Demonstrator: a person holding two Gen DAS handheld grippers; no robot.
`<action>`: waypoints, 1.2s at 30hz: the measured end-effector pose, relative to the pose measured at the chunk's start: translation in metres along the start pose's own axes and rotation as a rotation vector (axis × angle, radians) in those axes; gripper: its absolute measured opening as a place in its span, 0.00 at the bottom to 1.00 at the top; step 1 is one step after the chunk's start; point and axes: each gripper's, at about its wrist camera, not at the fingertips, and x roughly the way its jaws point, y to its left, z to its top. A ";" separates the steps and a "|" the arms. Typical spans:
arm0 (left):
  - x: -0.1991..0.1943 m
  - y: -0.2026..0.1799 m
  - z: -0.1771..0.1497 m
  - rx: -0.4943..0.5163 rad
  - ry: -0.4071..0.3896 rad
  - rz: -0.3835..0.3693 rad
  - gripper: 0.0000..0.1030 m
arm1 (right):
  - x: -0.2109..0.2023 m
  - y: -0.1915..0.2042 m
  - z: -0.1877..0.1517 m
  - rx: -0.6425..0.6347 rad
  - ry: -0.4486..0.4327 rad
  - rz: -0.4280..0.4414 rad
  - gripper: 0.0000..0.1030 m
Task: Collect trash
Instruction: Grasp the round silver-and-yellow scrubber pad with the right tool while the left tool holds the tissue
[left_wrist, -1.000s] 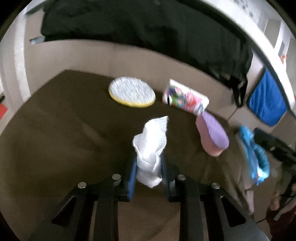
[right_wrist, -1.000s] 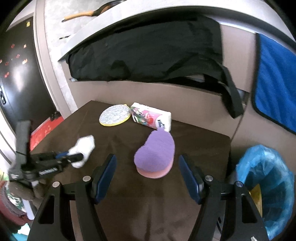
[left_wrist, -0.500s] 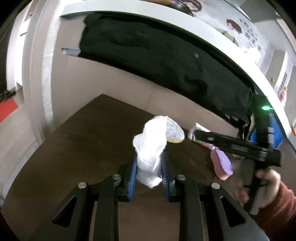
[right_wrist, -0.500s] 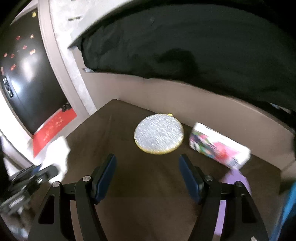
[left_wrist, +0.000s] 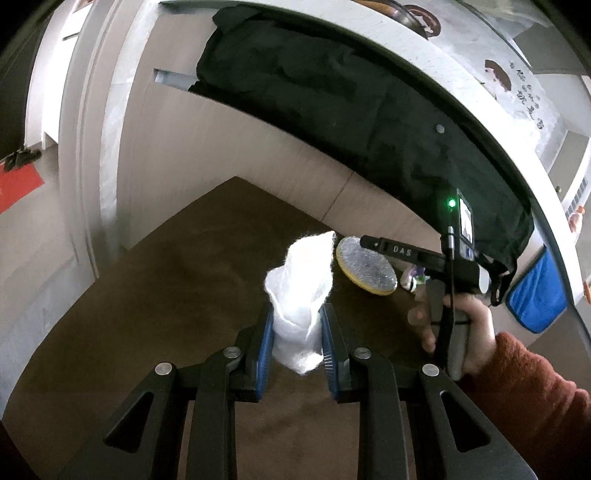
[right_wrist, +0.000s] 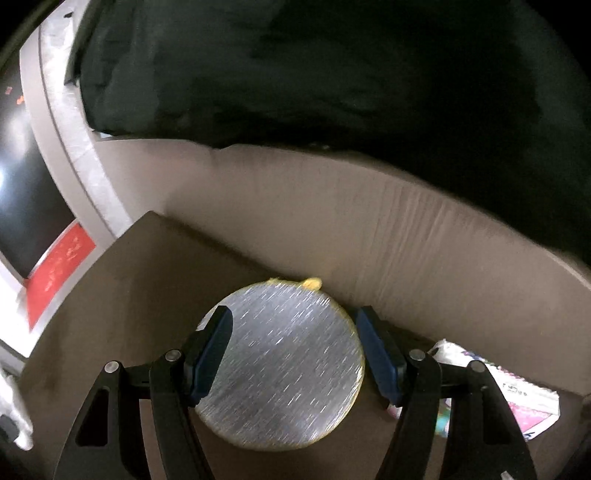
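Left gripper (left_wrist: 297, 334): I have its 2 blue-padded fingers (left_wrist: 264, 354) clamped on the white tissue wad (left_wrist: 299, 299), held up above the brown counter (left_wrist: 147, 314); the wad sticks up past the fingertips.
Right gripper (right_wrist: 295, 354): I see its fingers spread wide, 1 on each side of the round scouring pad (right_wrist: 282, 365); I cannot tell whether they touch it.
Round scouring pad: it lies flat on the counter close to the back panel (right_wrist: 369, 229), silver face up, with a yellow edge showing.
Right hand (left_wrist: 461, 325): in the left wrist view it grips the right gripper's handle, red sleeve (left_wrist: 535, 398) behind it.
Printed packet (right_wrist: 517, 398): it lies on the counter just right of the pad.
Black cloth (left_wrist: 351, 110): it hangs over the ledge above the back panel.
Blue cloth (left_wrist: 535, 291): it hangs at far right.
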 end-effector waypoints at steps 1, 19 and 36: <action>0.001 0.001 0.000 -0.001 0.003 0.002 0.24 | 0.002 -0.001 0.002 0.000 0.003 0.002 0.65; -0.016 -0.021 -0.011 0.000 -0.010 -0.013 0.24 | -0.049 0.038 -0.076 -0.221 0.171 0.191 0.67; -0.013 -0.043 -0.030 0.011 0.026 -0.017 0.24 | -0.120 -0.012 -0.119 -0.069 0.127 0.262 0.10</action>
